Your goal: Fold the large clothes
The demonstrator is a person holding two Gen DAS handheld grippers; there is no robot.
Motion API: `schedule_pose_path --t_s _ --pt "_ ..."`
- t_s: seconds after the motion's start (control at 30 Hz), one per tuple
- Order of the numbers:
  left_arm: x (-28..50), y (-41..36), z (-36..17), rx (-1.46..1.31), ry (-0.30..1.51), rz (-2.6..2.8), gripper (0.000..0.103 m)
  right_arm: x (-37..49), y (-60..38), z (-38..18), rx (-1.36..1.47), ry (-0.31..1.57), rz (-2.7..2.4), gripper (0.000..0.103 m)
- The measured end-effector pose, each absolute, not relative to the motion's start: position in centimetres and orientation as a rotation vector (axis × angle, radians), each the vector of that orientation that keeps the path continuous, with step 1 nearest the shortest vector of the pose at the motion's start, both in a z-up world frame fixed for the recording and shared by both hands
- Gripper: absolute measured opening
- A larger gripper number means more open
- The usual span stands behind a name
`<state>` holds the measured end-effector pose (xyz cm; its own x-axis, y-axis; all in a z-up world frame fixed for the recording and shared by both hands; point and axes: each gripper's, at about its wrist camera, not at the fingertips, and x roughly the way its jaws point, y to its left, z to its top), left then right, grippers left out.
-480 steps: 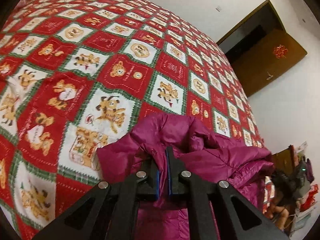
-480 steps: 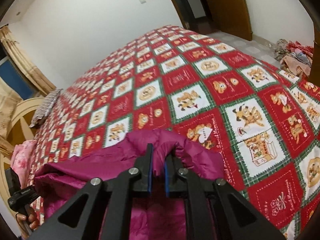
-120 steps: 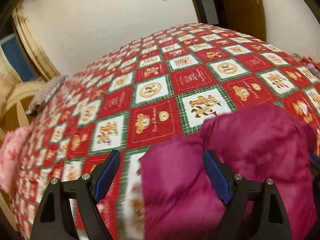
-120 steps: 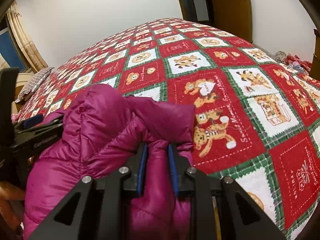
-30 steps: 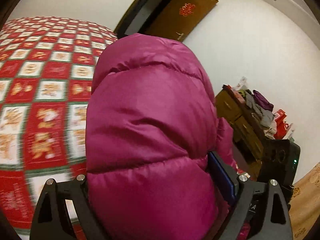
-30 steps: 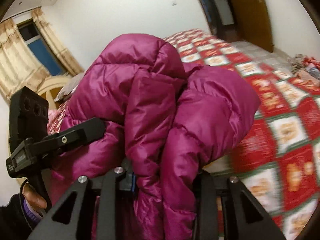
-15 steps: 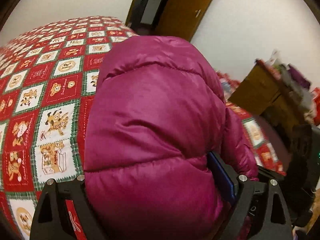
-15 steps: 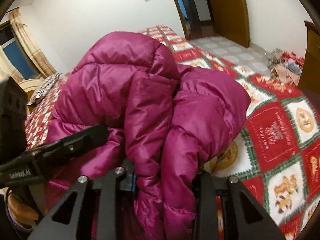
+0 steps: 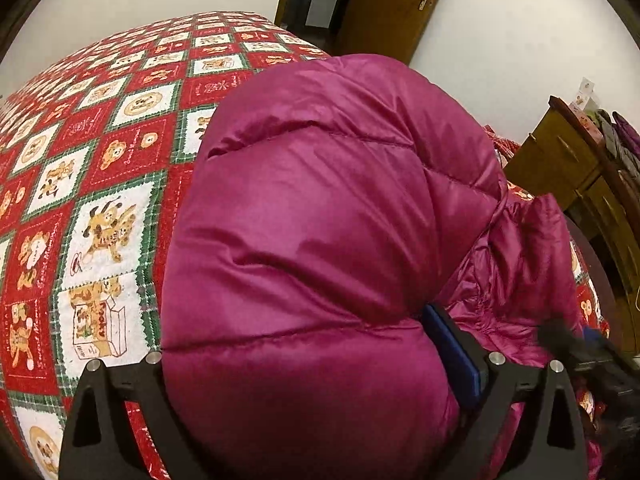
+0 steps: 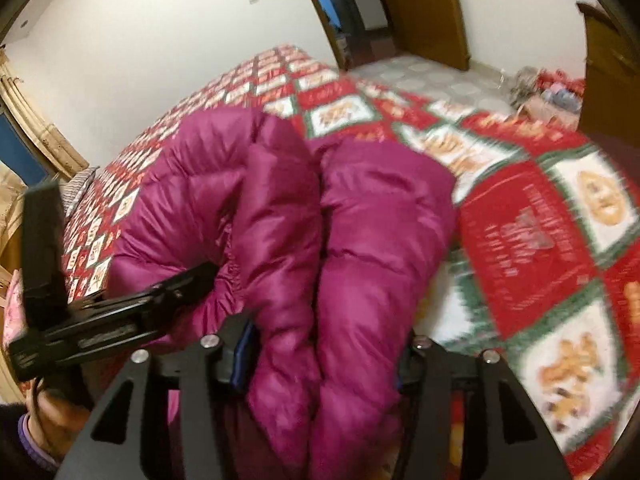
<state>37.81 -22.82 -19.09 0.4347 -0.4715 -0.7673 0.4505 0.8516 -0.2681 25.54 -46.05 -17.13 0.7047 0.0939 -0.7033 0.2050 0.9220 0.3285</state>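
A magenta puffer jacket [image 9: 320, 240] is bundled into a thick folded roll over the red patchwork bedspread [image 9: 100, 160]. My left gripper [image 9: 304, 344] has its jaws spread wide around the bundle, with the blue pad [image 9: 452, 352] pressed against its right side. In the right wrist view the jacket [image 10: 340, 248] shows as two puffy folds, and my right gripper [image 10: 320, 344] clamps them between its jaws. The left gripper's black body [image 10: 120, 316] reaches in from the left, against the jacket.
A wooden door [image 9: 384, 8] and doorway stand beyond the bed's far end. A wooden cabinet [image 9: 580, 168] with clothes on top stands to the right. Clutter lies on the tiled floor [image 10: 540, 92]. A curtain and window [image 10: 24, 140] are at the left.
Both grippers have carried the bundled jacket lower and toward the bed; the view has swung so more bedspread shows. The grips look unchanged over the last second.
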Motion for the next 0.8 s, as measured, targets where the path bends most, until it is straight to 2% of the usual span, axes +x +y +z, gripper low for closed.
schedule_pose_path --t_s 0.2,0.3,0.37,0.47,0.8 --pt "37.4 -23.4 -19.1 0.015 0.94 -0.541 0.101 22.1 -45.8 -12.2 0.377 0.656 -0.206 0.061" --pt "37.3 -23.4 -19.0 0.028 0.937 -0.539 0.101 24.0 -43.9 -11.4 0.347 0.672 -0.179 0.055" --pt "37.3 -23.4 -19.0 0.033 0.936 -0.538 0.101 25.9 -43.2 -12.0 0.312 0.69 -0.201 0.044" --pt "37.2 -23.5 -18.9 0.047 0.93 -0.532 0.101 27.8 -42.9 -14.5 0.331 0.78 -0.228 0.036" --pt "37.6 -23.6 -19.3 0.068 0.941 -0.521 0.102 27.7 -44.3 -18.8 0.395 0.859 -0.317 0.035"
